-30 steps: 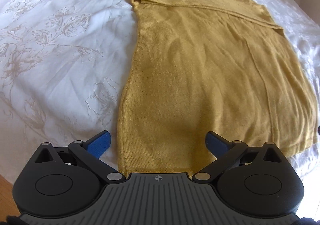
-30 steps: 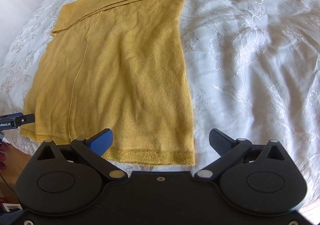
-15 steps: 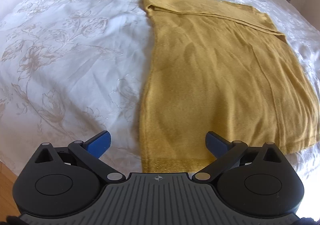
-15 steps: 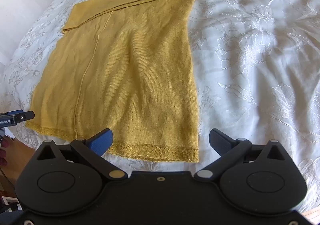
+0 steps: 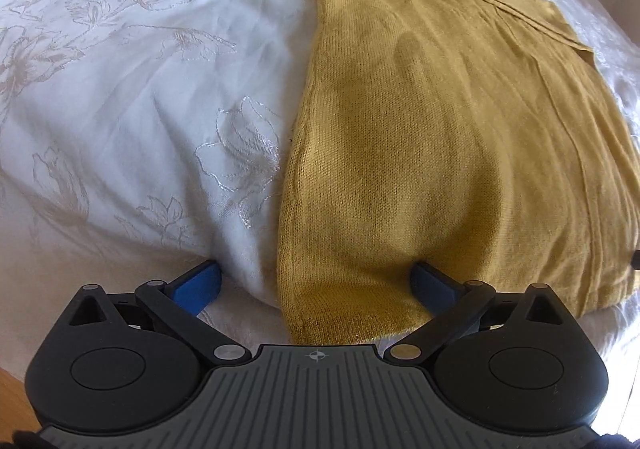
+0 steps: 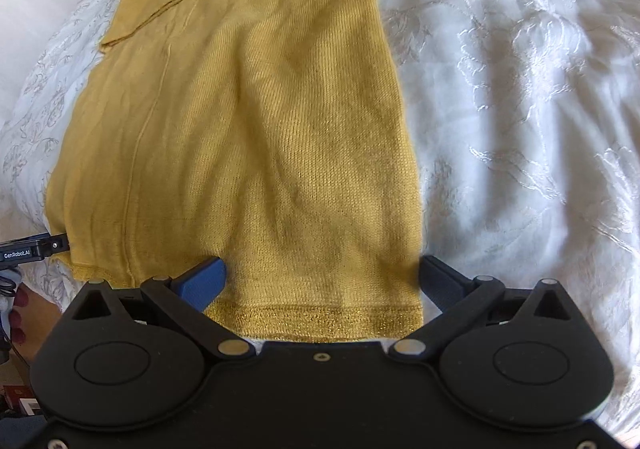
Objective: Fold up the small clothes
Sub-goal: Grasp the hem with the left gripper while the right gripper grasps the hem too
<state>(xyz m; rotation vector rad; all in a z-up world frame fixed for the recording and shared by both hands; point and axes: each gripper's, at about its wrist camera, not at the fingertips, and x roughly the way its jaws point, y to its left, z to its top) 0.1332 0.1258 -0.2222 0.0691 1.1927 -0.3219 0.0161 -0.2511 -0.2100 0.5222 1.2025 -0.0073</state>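
Note:
A mustard-yellow knit garment (image 5: 432,137) lies flat on the white bed, its top part folded over along the far edge. My left gripper (image 5: 316,281) stands open right over the garment's near left hem corner, blue fingers (image 5: 198,283) spread on either side of the side edge. In the right wrist view the same garment (image 6: 260,121) fills the left half. My right gripper (image 6: 322,277) is open too, straddling the glittery hem band (image 6: 316,319) at the near right corner. Nothing is gripped.
A white bedspread with embroidered flowers (image 5: 120,109) covers the bed, rumpled to the right (image 6: 528,89). The left gripper's body (image 6: 28,251) pokes in at the far left of the right wrist view. Wooden floor (image 5: 10,421) shows below the bed edge.
Both grippers have moved forward and down to the garment's near hem corners, so the cloth now looms larger. Both stayed open. The garment has not moved.

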